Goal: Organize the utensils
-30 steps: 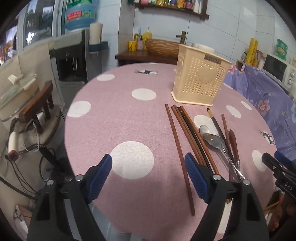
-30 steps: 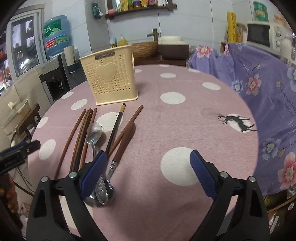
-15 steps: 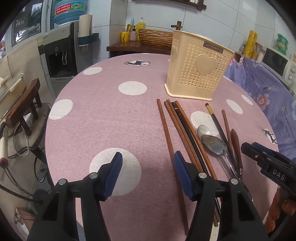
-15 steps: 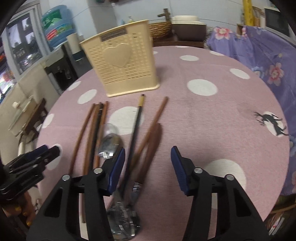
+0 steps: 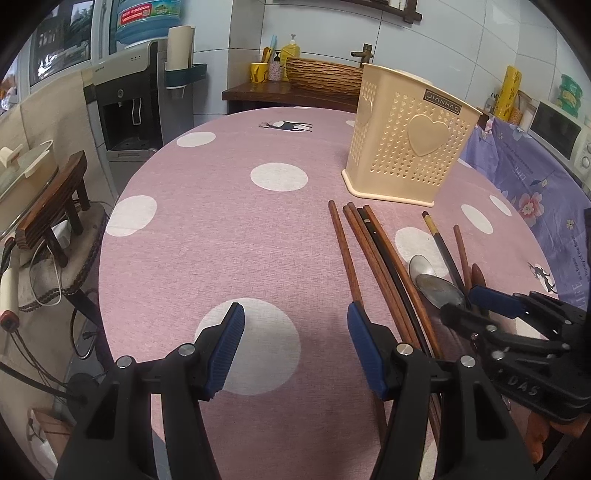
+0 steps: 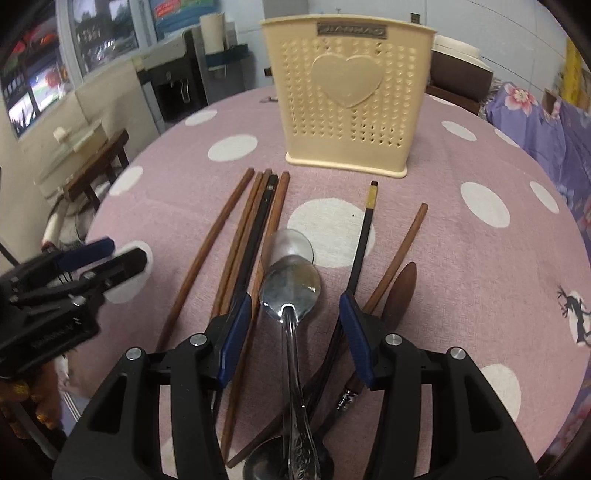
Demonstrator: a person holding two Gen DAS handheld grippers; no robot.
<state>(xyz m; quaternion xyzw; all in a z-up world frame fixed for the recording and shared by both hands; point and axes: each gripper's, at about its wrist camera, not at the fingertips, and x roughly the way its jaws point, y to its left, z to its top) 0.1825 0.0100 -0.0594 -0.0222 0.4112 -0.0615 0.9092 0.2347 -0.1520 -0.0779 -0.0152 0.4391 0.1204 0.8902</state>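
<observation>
Utensils — chopsticks and steel spoon — lie on the table before the holder. Step: approach. Right gripper straddles the spoon, jaws wide, empty; left gripper likewise empty. Next — close on the handle.

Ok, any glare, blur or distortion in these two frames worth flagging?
Left wrist view: strong fisheye bending at the edges, dark vignette corners, table sharp, utensil holder crisp. Right wrist view: bright glare on the metal spoon, holder label soft, windows at top left blown out, same barrel distortion.
</observation>
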